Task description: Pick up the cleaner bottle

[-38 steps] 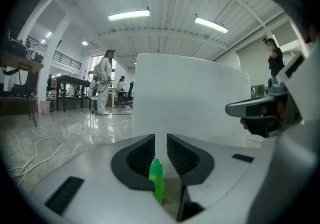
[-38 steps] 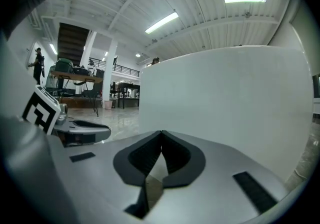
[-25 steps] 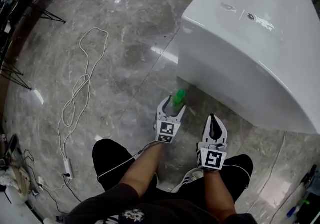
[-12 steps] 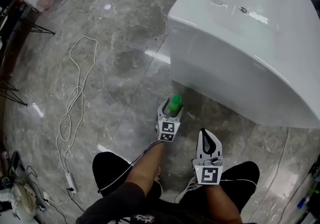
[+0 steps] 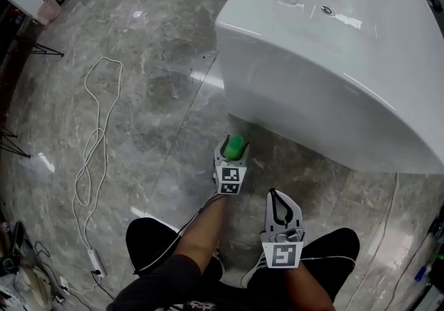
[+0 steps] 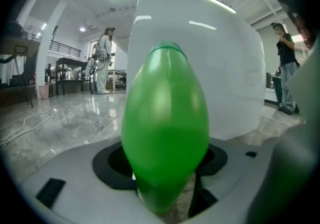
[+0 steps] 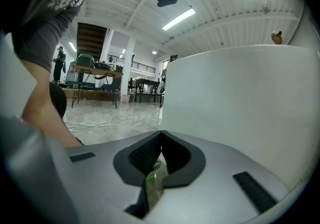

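The cleaner bottle (image 5: 235, 144) shows as a green rounded top between the jaws of my left gripper (image 5: 233, 153), which is shut on it, low over the floor near the tub's corner. In the left gripper view the green bottle (image 6: 165, 128) fills the middle, and the black pads (image 6: 112, 160) press on its sides; its lower part is hidden. My right gripper (image 5: 278, 197) hangs to the right of and nearer than the left one, jaws together and holding nothing. The right gripper view shows the right gripper (image 7: 159, 135) with its tips touching.
A large white bathtub (image 5: 333, 60) stands right beyond the bottle, and its wall (image 7: 240, 98) rises close ahead of both grippers. A white cable (image 5: 94, 136) loops over the grey marble floor at left. The person's knees sit just below the grippers. Other people (image 6: 104, 60) stand far off.
The left gripper has stayed shut on the green bottle, which now appears nearer to the tub's corner. The right gripper has slid a little left and down in the head view.
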Motion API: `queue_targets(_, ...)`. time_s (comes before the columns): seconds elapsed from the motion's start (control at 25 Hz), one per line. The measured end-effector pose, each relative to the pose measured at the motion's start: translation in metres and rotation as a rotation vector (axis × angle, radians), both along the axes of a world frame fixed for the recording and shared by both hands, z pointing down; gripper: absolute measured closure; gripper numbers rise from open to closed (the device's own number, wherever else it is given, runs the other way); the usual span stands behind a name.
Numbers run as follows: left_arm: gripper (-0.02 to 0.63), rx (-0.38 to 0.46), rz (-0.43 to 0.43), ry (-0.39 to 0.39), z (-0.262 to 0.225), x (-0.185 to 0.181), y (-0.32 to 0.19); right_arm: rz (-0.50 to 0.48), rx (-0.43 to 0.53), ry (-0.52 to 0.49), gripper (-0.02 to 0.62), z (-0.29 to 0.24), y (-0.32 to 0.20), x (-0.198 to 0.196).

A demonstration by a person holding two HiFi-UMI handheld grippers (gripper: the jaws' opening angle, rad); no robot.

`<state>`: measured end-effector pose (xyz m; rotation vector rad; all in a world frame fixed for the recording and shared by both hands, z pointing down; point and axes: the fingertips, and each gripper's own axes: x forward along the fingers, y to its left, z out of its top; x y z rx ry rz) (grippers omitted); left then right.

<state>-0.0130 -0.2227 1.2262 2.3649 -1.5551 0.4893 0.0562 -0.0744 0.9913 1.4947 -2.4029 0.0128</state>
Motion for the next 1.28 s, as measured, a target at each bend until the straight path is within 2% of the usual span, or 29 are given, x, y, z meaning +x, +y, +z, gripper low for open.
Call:
queue_targets(0.16, 0.316, 0.008, 0.006, -0.005, -0.003, 0.001, -0.005, 0.029, 0.009, -0.066, 0.578, -0.005, 0.002, -0.002)
queue_targets(0.32, 0.41, 0.012, -0.013, -0.014, -0.004, -0.002, -0.005, 0.022, 0.032, -0.058, 0.578, -0.006, 0.001, 0.0)
queue_targets(0.56, 0.417, -0.004, -0.009, -0.018, 0.001, 0.0, -0.007, 0.032, 0.012, -0.054, 0.578, -0.001, 0.0, 0.006)
queue_targets(0.8, 0.42, 0.019, 0.004, -0.005, -0.029, 0.012, -0.012, 0.066, -0.012, -0.053, 0.578, -0.001, -0.004, 0.018)
queue_targets(0.96, 0.422, 0.028, -0.004, -0.003, -0.075, 0.007, -0.008, 0.089, -0.016, -0.04, 0.578, -0.014, -0.011, 0.026)
queue_targets(1.12, 0.422, 0.034, -0.012, 0.002, -0.141, 0.001, -0.005, 0.178, -0.054, -0.058, 0.578, -0.039, -0.018, 0.043)
queue_targets(1.28, 0.422, 0.04, 0.019, -0.018, -0.23, -0.002, 0.006, 0.239, -0.096, -0.058, 0.578, -0.104, -0.015, 0.059)
